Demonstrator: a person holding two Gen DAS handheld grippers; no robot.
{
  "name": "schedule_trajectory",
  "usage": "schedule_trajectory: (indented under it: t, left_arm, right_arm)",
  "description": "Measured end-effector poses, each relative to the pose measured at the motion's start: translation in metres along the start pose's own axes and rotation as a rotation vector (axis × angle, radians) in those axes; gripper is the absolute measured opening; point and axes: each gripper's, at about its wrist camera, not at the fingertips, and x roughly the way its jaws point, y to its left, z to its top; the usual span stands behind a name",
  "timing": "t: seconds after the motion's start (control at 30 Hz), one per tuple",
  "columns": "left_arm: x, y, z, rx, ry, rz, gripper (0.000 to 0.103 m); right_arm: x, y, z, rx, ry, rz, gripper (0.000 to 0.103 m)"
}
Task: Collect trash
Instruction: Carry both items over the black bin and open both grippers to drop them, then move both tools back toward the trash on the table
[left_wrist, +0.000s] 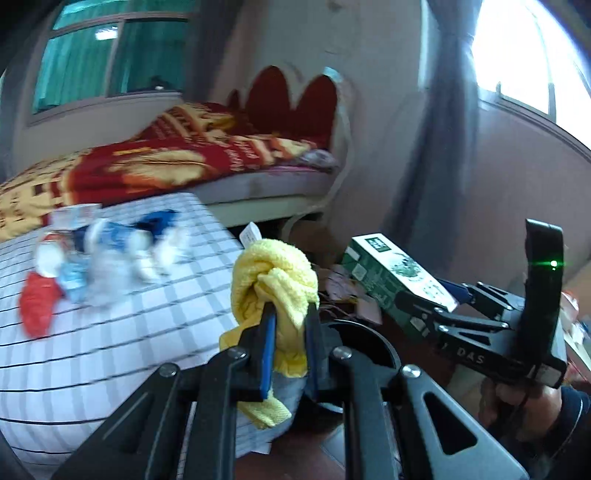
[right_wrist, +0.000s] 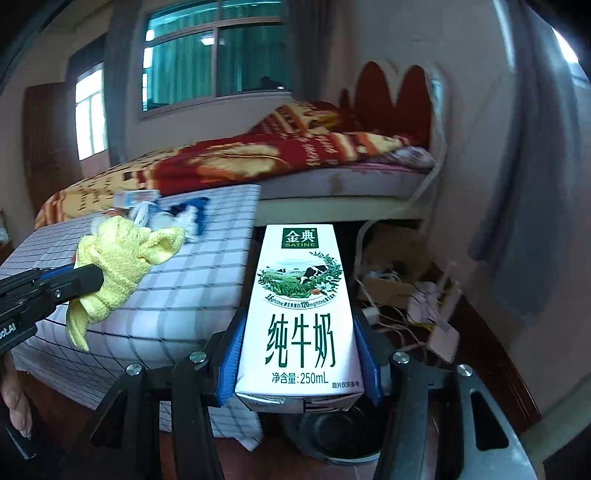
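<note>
1. The bed (right_wrist: 332, 177) fills the back of the room: a scalloped red padded headboard (right_wrist: 391, 96), a pale curved frame, and a rumpled red and gold blanket (left_wrist: 177, 162) with a plush, patterned look.
2. In front of it stands a table under a white cloth with a dark grid check (left_wrist: 110, 332), its surface smooth and its edge hanging in soft folds.
3. Grey curtains (left_wrist: 439, 129) hang in long pleats beside a bright window on the right.
4. A scatter of litter (left_wrist: 110, 254) lies on the far part of the checked cloth: crumpled white and blue wrappers and a red piece, all too blurred to name.
5. The right gripper (right_wrist: 299, 350) is clamped on a milk carton (right_wrist: 299, 306), its blue pads pressed to both long sides. The carton is a tapered white box with green print and a meadow scene with a cow, held off the table, below the bed's edge.
6. The left gripper (left_wrist: 290, 332) is clenched on a yellow cloth (left_wrist: 273, 284), a nubby terry rag bunched into a knot above the fingers, with ends trailing below. It hangs over the near corner of the table.
7. Just under both grippers is a dark round bin (right_wrist: 332, 432), its rim partly hidden by the carton.
8. Tangled cables and cardboard boxes (right_wrist: 402, 295) crowd the floor beside the bed.
</note>
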Motion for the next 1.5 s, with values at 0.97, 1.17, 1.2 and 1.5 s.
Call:
schedule_trajectory:
  t: [0.97,1.17,1.2,1.5]
  left_arm:
    - [0.141,-0.073,-0.079,0.008,0.293,0.004,0.099]
    - [0.137,-0.076,-0.076,0.017,0.262,0.045,0.100]
    - [0.133,-0.077,-0.075,0.019,0.252,0.051,0.100]
    - [0.115,-0.071,-0.061,0.010,0.207,0.075,0.101]
  right_arm:
    - [0.113,-0.150,-0.116,0.032,0.376,-0.131,0.103]
    - [0.094,-0.150,-0.108,0.069,0.315,-0.155,0.103]
    - [0.092,-0.149,-0.106,0.070,0.311,-0.158,0.103]
    - [0.049,-0.131,-0.081,0.095,0.233,-0.183,0.103]
